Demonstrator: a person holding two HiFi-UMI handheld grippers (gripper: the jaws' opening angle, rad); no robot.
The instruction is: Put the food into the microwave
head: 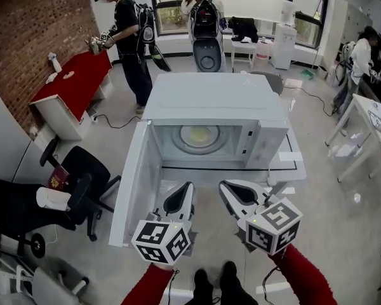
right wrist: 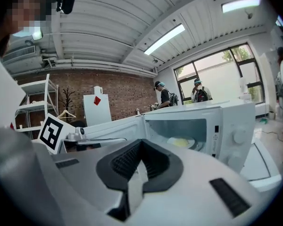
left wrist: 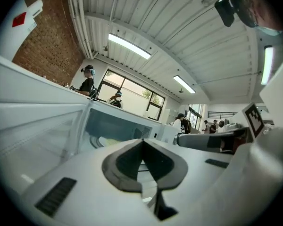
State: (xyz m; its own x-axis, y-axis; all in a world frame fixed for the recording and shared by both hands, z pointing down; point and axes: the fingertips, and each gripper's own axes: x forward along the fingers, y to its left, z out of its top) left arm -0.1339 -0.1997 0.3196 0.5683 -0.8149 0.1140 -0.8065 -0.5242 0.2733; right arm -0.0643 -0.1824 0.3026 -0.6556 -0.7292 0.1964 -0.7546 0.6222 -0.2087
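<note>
- Food point(head: 199, 134) lies inside the open microwave point(head: 209, 97), straight ahead of both grippers.
- Left gripper point(head: 185, 189) and right gripper point(head: 227, 188) both have jaws together, empty.
- Open door point(head: 134, 183) stands at left, nearest the left gripper.

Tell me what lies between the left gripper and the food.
Nothing; the head view shows only the open mouth of the microwave between the left gripper and the food.

Food point(head: 199, 135) inside the microwave point(head: 213, 100), door point(head: 133, 189) out to its left, left tongs point(head: 188, 187) and right tongs point(head: 223, 185) just before it.
</note>
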